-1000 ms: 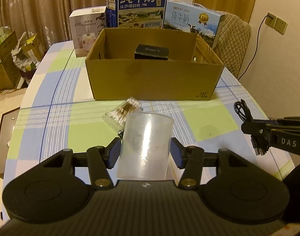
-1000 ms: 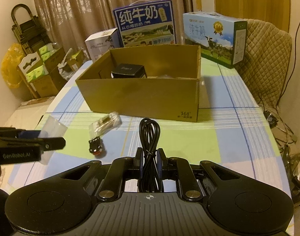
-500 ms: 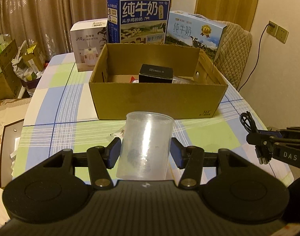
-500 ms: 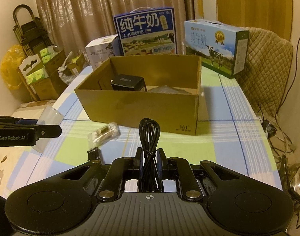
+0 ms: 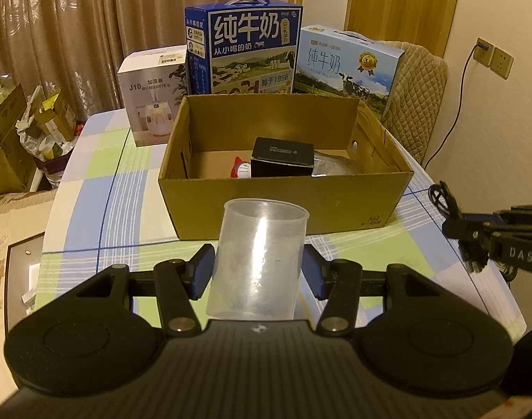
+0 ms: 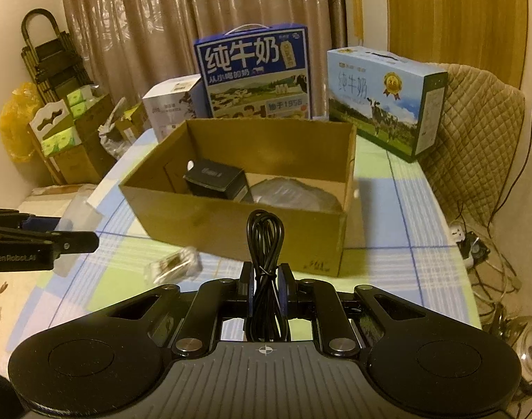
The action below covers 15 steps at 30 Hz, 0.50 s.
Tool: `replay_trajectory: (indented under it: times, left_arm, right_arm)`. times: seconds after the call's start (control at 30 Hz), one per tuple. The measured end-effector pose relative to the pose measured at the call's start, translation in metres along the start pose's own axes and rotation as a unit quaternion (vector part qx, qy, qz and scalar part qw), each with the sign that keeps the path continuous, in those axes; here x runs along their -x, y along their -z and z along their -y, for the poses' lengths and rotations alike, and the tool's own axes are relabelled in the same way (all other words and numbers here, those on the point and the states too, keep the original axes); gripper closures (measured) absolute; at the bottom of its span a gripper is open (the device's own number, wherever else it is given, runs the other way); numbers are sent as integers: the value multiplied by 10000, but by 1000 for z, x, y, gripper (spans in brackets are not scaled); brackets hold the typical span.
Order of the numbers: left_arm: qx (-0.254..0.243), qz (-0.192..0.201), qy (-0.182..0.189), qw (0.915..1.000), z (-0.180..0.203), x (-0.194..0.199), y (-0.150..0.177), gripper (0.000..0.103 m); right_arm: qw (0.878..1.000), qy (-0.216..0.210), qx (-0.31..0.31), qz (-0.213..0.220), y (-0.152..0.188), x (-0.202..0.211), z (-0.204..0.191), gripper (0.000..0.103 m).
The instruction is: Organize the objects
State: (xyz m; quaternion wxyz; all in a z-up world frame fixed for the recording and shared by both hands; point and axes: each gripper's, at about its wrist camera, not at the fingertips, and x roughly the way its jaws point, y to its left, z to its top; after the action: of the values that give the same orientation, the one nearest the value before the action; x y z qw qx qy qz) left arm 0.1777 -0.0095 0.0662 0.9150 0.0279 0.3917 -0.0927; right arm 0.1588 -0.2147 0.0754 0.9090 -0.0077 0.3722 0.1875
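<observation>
Left gripper [image 5: 257,274]: clamped on clear cup [image 5: 259,262], upright, carried above tabletop's near edge.
Right gripper [image 6: 266,284]: pinching coiled cable [image 6: 266,241], loop up.
Cardboard box [image 5: 286,206]: ahead, open-topped, probable destination.

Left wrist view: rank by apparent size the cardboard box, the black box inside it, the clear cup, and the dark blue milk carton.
1. cardboard box
2. dark blue milk carton
3. clear cup, though it sits nearest the camera, so its real size is unsure
4. black box
</observation>
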Motion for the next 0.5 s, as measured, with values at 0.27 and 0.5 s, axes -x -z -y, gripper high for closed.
replay_trajectory:
  times: [0.27,0.5]
  left_arm:
    - [-105,-2,47,9999,-7,-15,-26,54]
    - [-171,26,87,9998,-16,-28,-57,54]
  right_arm:
    - [10000,-5,70,32,-34,-10,11,93]
    - [9999,-22,139,23,-71,-22,18,93]
